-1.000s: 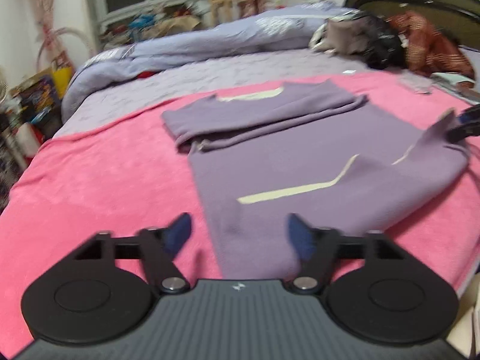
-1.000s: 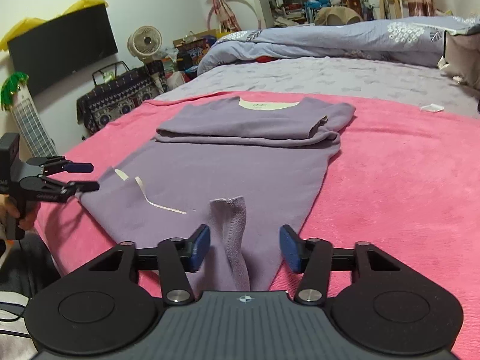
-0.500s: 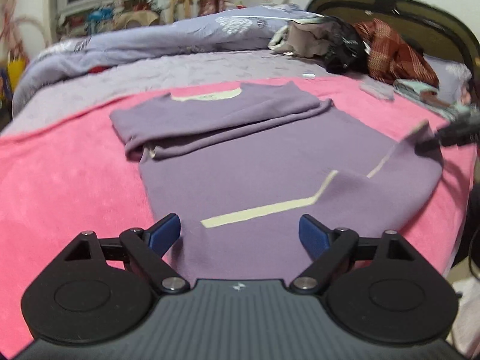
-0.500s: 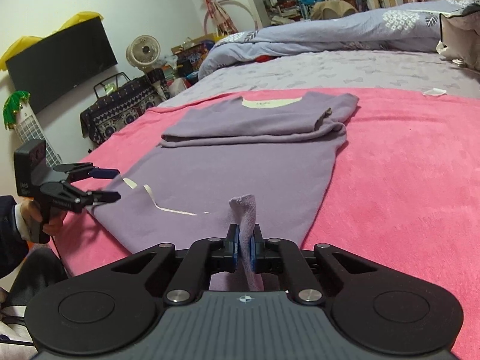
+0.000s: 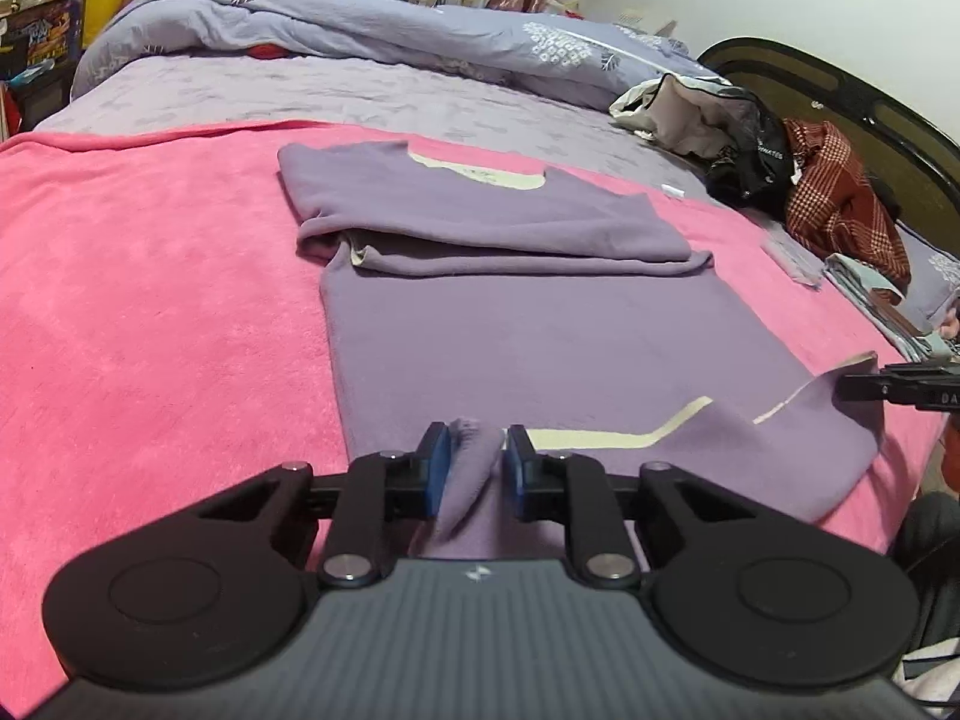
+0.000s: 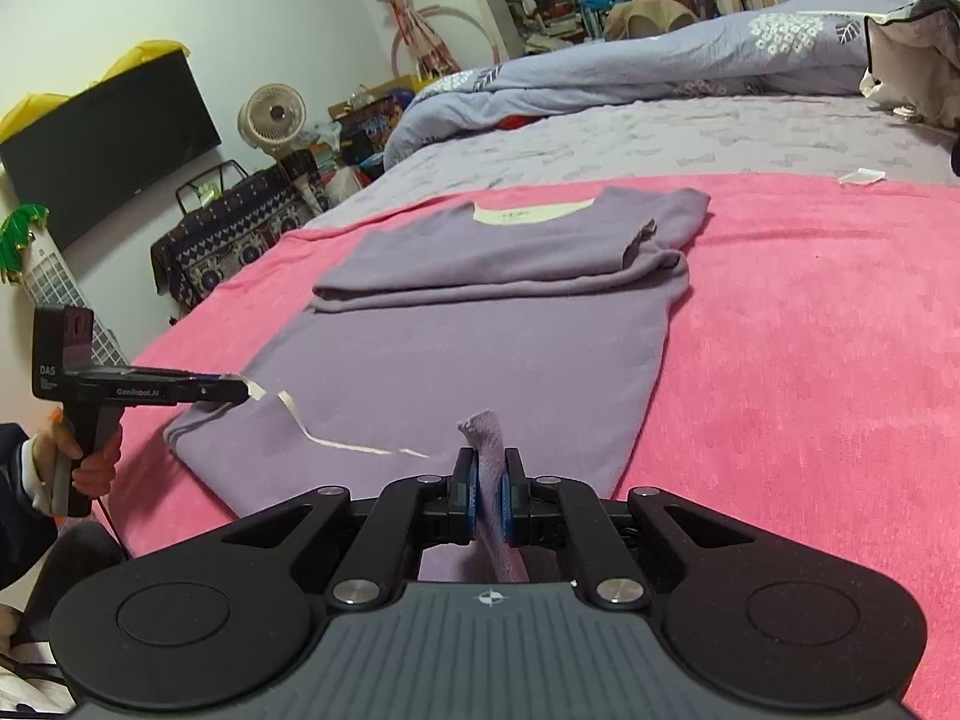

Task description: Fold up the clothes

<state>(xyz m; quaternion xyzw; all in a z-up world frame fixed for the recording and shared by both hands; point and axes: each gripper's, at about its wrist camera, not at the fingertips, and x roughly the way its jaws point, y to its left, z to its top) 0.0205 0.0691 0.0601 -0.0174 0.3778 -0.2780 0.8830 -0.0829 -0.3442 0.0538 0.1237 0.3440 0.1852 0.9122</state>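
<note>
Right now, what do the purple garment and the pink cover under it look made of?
Purple garment: soft matte knit, perhaps fleece; it bunches limply in the right gripper. Pink blanket: plush, fuzzy pile with shaded brush marks, likely fleece or coral velvet.

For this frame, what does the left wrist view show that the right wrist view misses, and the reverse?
Left wrist only: the dark headboard, a red plaid garment piled beside it, and the left tool closing on a bunched hem corner, pads not visibly pressing.

Right wrist only: the wall television, a small fan, and the hand gripping the left tool's handle.

Both: the purple sweater with its sleeves folded across, on the pink blanket, and the right tool shut on the other hem corner.
</note>
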